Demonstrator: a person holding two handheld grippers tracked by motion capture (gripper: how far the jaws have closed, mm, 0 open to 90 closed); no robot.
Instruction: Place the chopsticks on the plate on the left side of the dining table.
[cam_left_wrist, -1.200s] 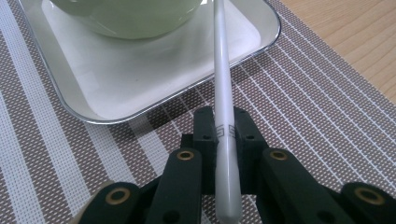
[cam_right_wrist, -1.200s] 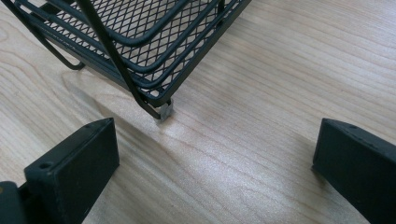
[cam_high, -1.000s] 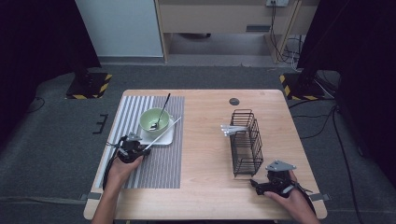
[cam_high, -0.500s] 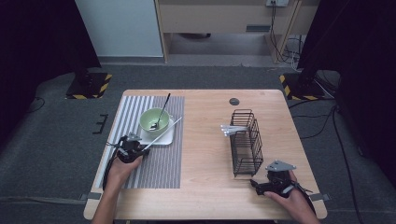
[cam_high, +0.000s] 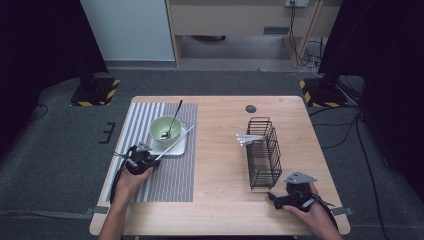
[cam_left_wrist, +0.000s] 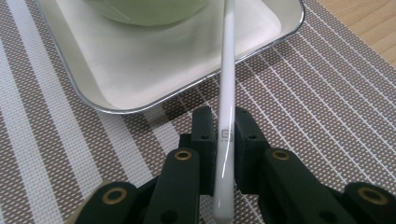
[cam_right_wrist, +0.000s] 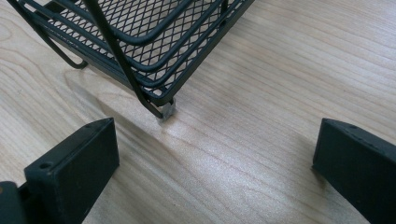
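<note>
Now the pale wooden table (cam_high: 220, 200) carries a grey striped woven placemat (cam_high: 175, 175) on its left, a black wire mesh basket (cam_high: 264, 150) on its right. On the mat, the left gripper (cam_left_wrist: 225, 140) is clamped on the near end of a slim white plastic utensil handle (cam_left_wrist: 228, 84), whose far end lies across the white square tray (cam_left_wrist: 140, 88). Lifting it gently should keep it off the pale green bowl (cam_high: 164, 129). The right gripper (cam_right_wrist: 215, 154) rests wide open, holding nothing, near the basket.
</note>
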